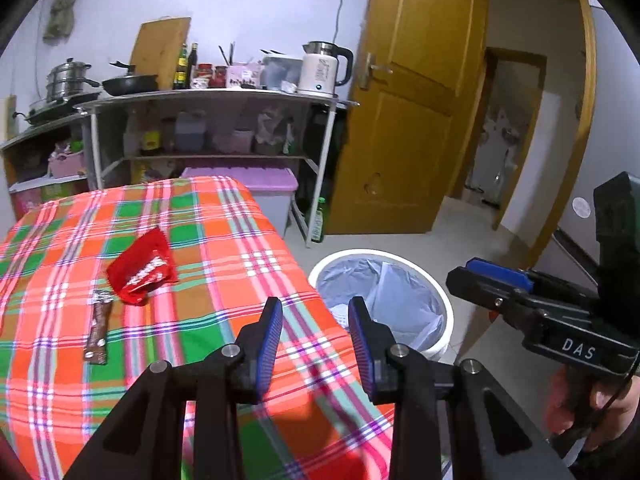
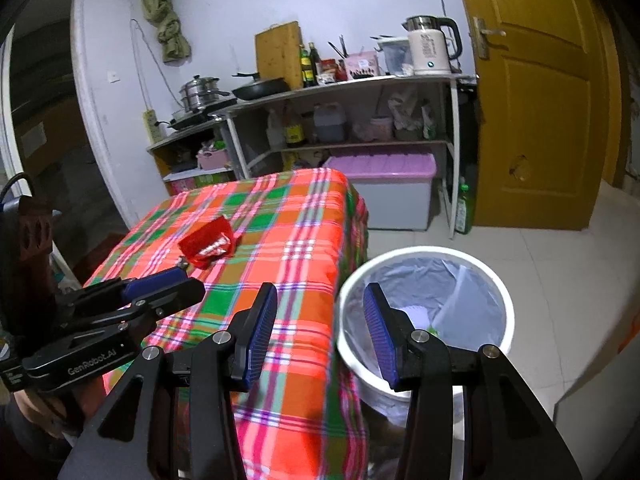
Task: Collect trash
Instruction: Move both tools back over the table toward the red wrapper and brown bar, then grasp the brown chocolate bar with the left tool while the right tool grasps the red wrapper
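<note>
Wrapper [image 1: 141, 267] lies beyond empty left gripper [image 1: 315, 334] jaws.

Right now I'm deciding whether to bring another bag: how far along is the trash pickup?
Done: some scraps already lie in the lined white bin. In hand: nothing; the left hand-held gripper and right hand-held gripper are both open and empty. Left: the red wrapper and the brown wrapper on the plaid tablecloth.

Even indoor light, soft shadows, strong fisheye bending with dark corners, slight motion blur.
</note>
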Action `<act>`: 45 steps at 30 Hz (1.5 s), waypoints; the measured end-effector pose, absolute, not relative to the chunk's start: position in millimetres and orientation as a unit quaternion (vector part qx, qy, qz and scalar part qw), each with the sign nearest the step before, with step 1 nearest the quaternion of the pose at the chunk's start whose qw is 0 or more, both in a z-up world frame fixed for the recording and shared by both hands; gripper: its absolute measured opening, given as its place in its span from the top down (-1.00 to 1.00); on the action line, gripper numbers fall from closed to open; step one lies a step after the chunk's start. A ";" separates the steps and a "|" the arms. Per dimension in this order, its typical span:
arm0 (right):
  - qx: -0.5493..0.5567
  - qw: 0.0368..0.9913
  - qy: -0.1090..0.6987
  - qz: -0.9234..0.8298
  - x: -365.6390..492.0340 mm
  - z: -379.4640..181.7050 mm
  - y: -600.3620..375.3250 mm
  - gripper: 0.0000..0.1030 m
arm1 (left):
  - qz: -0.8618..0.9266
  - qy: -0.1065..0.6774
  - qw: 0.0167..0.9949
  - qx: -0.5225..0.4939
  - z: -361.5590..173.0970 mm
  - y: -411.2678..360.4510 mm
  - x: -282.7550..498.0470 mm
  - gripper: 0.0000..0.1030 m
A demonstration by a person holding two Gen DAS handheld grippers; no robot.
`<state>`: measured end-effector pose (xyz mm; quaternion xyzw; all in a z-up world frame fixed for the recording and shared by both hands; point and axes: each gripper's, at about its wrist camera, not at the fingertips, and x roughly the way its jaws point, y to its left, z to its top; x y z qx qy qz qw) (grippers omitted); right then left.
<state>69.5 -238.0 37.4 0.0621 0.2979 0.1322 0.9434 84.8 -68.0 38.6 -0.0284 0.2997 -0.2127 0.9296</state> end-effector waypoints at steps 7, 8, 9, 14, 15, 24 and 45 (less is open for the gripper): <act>0.049 0.945 0.289 0.147 61.7 40.5 -221.7 0.11 | -0.188 0.291 0.937 -0.035 40.7 -48.6 71.0 0.34; 0.047 0.945 0.289 0.149 60.8 40.5 -219.5 0.11 | -0.185 0.289 0.939 -0.035 41.3 -46.1 69.3 0.34; 0.046 0.944 0.288 0.151 59.7 40.5 -217.1 0.11 | -0.182 0.288 0.940 -0.035 42.3 -43.9 66.3 0.34; 0.042 0.943 0.288 0.162 58.0 40.3 -208.6 0.11 | -0.168 0.284 0.943 -0.038 44.1 -32.5 58.7 0.34; 0.042 0.942 0.288 0.164 57.9 39.9 -206.8 0.11 | -0.165 0.283 0.944 -0.039 43.9 -29.7 56.8 0.34; 0.036 0.937 0.292 0.188 60.3 34.8 -189.2 0.11 | -0.141 0.283 0.947 -0.051 40.2 -5.1 51.2 0.34; 0.022 0.915 0.331 0.231 108.7 16.3 -146.7 0.11 | -0.050 0.306 0.948 -0.065 9.7 59.8 85.6 0.34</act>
